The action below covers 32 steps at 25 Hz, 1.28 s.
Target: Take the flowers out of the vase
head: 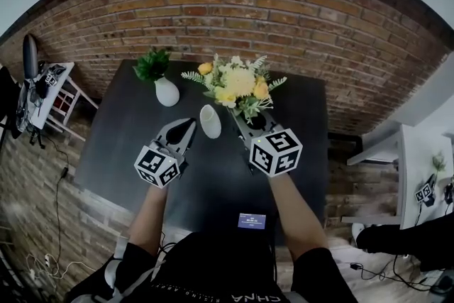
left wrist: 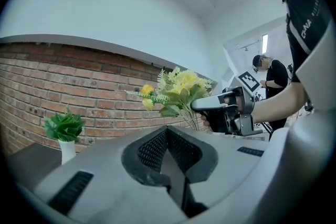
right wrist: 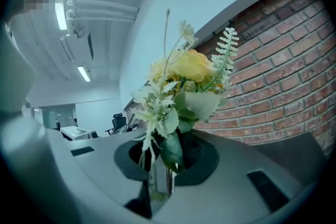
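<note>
A bouquet of yellow and white flowers [head: 237,84] hangs over the back of the dark table [head: 120,152]. My right gripper [head: 252,121] is shut on its stems [right wrist: 157,181], which stand between the jaws in the right gripper view, blooms [right wrist: 189,73] above. An empty white vase [head: 210,120] stands on the table just left of the stems. My left gripper [head: 189,127] lies beside that vase, to its left, jaws shut with nothing between them [left wrist: 168,136]. The left gripper view shows the bouquet [left wrist: 181,89] held by the right gripper [left wrist: 205,105]; the empty vase is hidden there.
A second white vase with a green plant [head: 165,90] stands at the table's back left, also in the left gripper view [left wrist: 65,134]. A small card [head: 251,221] lies at the front edge. Brick wall behind; white side tables left [head: 53,92] and right [head: 418,152]. Another person [left wrist: 273,81] stands beyond.
</note>
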{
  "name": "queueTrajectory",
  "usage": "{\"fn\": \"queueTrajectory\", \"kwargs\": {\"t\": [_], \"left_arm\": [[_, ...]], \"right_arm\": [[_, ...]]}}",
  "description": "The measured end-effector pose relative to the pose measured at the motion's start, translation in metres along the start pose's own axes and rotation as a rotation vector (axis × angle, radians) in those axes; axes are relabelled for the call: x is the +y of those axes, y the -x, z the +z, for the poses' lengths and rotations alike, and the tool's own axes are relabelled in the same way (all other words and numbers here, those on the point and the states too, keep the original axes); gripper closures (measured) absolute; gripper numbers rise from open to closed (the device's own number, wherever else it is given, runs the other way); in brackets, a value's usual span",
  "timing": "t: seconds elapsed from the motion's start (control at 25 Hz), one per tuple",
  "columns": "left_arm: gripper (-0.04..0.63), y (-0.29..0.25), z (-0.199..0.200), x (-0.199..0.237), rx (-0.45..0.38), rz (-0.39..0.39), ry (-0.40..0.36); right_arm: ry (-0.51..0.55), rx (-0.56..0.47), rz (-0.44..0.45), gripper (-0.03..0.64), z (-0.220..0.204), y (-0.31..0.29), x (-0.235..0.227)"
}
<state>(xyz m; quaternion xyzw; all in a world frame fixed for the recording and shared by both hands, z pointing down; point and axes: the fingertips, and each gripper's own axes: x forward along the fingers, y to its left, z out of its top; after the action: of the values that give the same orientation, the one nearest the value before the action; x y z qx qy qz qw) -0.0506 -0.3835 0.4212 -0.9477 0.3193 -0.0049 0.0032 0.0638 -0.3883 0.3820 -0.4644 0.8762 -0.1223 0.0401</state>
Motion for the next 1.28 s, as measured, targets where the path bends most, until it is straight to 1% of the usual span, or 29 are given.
{"fn": "queueTrajectory", "kwargs": {"t": [0.16, 0.28, 0.52, 0.72, 0.84, 0.96, 1.08, 1.28], "left_arm": [[0.592, -0.002, -0.011, -0.007, 0.020, -0.004, 0.013], [0.592, -0.004, -0.023, -0.012, 0.038, -0.012, 0.022], [0.592, -0.005, -0.051, -0.023, 0.087, -0.024, 0.060], [0.592, -0.007, -0.076, -0.035, 0.133, -0.045, 0.087], [0.592, -0.008, -0.087, -0.041, 0.153, -0.056, 0.097], [0.592, -0.009, -0.094, -0.042, 0.163, -0.060, 0.104], [0.592, -0.008, -0.098, -0.041, 0.172, -0.059, 0.110], [0.592, -0.008, -0.104, -0.037, 0.186, -0.053, 0.119]], "right_arm": [[-0.071, 0.037, -0.016, 0.555, -0.020, 0.005, -0.013], [-0.152, 0.082, -0.037, 0.555, -0.044, 0.009, -0.028], [-0.320, 0.239, -0.115, 0.555, -0.128, 0.019, -0.065], [-0.438, 0.342, -0.166, 0.555, -0.190, 0.020, -0.084], [-0.465, 0.408, -0.189, 0.555, -0.222, 0.018, -0.092], [-0.487, 0.462, -0.228, 0.555, -0.244, 0.018, -0.103], [-0.510, 0.500, -0.261, 0.555, -0.260, 0.018, -0.110], [-0.528, 0.520, -0.287, 0.554, -0.272, 0.018, -0.118]]}}
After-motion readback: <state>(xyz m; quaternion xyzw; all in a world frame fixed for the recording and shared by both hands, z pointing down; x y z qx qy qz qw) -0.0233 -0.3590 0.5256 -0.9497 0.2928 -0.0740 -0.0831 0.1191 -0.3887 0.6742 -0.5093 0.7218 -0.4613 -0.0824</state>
